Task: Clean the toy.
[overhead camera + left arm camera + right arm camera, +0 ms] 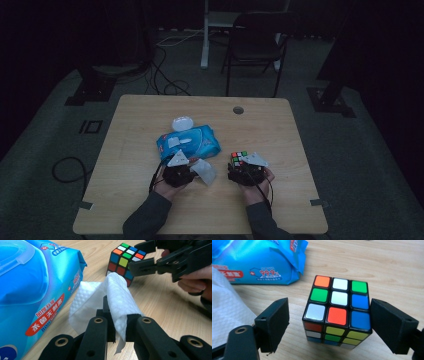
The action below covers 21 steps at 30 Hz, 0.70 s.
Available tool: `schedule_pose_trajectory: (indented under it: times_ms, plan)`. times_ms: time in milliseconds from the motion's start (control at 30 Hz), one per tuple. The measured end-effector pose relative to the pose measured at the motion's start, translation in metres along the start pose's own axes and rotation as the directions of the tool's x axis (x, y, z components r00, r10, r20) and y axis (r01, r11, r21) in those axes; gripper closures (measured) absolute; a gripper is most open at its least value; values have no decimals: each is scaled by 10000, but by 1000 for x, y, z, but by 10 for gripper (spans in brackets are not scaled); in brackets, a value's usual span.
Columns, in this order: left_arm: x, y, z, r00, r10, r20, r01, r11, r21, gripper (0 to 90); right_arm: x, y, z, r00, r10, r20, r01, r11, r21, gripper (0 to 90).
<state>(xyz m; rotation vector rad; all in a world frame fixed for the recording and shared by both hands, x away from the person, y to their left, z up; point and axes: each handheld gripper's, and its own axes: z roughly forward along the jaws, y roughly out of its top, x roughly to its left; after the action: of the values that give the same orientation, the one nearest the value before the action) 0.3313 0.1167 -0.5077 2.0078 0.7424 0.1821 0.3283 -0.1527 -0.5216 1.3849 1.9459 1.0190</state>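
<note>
Pinching a dimpled white wipe [117, 297] in left fingers [117, 327], right fingers [329, 327] wide around glossy cube [338, 312]

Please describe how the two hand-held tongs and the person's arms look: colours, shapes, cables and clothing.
The left tongs and the right tongs are matte black, each with two flat blocky jaws on linkage arms with brass-coloured rivet rings. Each carries a pale grey three-cornered plate on top, and a thin black cable trails from each. The person wears dark grey long sleeves reaching the wrists.
</note>
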Motion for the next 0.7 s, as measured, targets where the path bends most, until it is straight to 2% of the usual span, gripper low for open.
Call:
schedule_pose_trajectory:
  times_ms: [200, 333, 400, 433, 567, 700]
  plan:
    - [0, 0, 0, 10000, -20, 18, 20, 10000, -2, 847, -8, 8, -7, 9968, -645, -463, 646, 9979, 13, 184]
    - [0, 0, 0, 10000, -21, 27, 21, 10000, 18, 847, -13, 10, -8, 9890, -1029, -1063, 1045, 9945, 100, 185]
    - [0, -1, 0, 10000, -21, 27, 21, 10000, 32, 847, -15, 11, -8, 9865, -1171, -1143, 1189, 9929, 88, 185]
    - [0, -1, 0, 10000, -28, 27, 28, 10000, 30, 847, -19, 14, -9, 9773, -1508, -1485, 1529, 9882, 22, 189]
    - [0, -1, 1, 10000, -26, 46, 26, 10000, 31, 847, -24, 19, -10, 9513, -2233, -2123, 2261, 9740, -113, 189]
    - [0, -2, 2, 10000, -43, 65, 43, 10000, 70, 846, -30, 21, -7, 9134, -2908, -2847, 2938, 9553, -330, 210]
